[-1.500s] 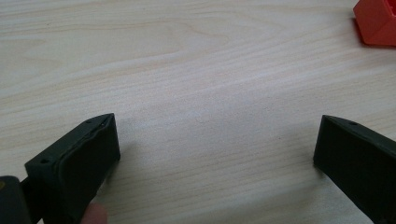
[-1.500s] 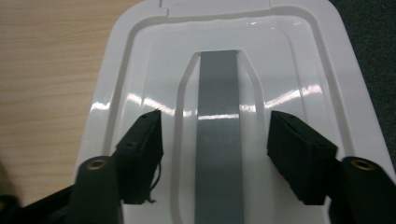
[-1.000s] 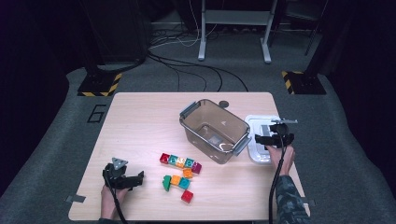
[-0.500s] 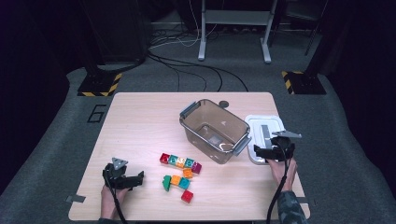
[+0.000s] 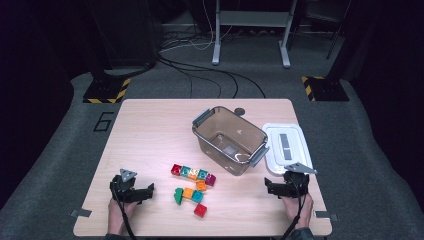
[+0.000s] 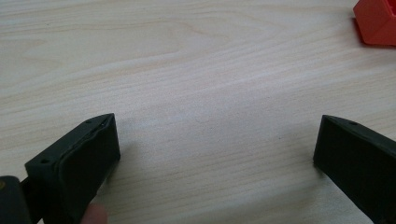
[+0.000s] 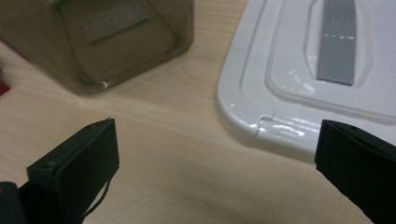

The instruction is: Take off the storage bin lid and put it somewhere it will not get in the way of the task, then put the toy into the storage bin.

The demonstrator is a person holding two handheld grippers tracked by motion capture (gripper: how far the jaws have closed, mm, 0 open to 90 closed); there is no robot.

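A clear brown plastic box (image 5: 229, 141) stands open at mid-right of the wooden table (image 5: 150, 130). Its white lid (image 5: 287, 148) lies flat beside it on the right. Several coloured bricks (image 5: 192, 182) lie in a cluster in front of the box. My left gripper (image 5: 145, 192) rests open on the table near the front left, over bare wood (image 6: 215, 116), with a red brick (image 6: 378, 21) ahead at its far right. My right gripper (image 5: 271, 189) is open near the front right, just in front of the lid's (image 7: 299, 70) near corner, the box (image 7: 121, 37) ahead to its left.
Grey floor surrounds the table, with cables (image 5: 200, 65) and a metal stand (image 5: 250, 30) behind it. Yellow-black marked bases (image 5: 105, 90) sit at the back left and back right. Bare wood spans the table's left half.
My right gripper has drawn back from the lid toward the table's front edge. The left gripper has stayed where it was.
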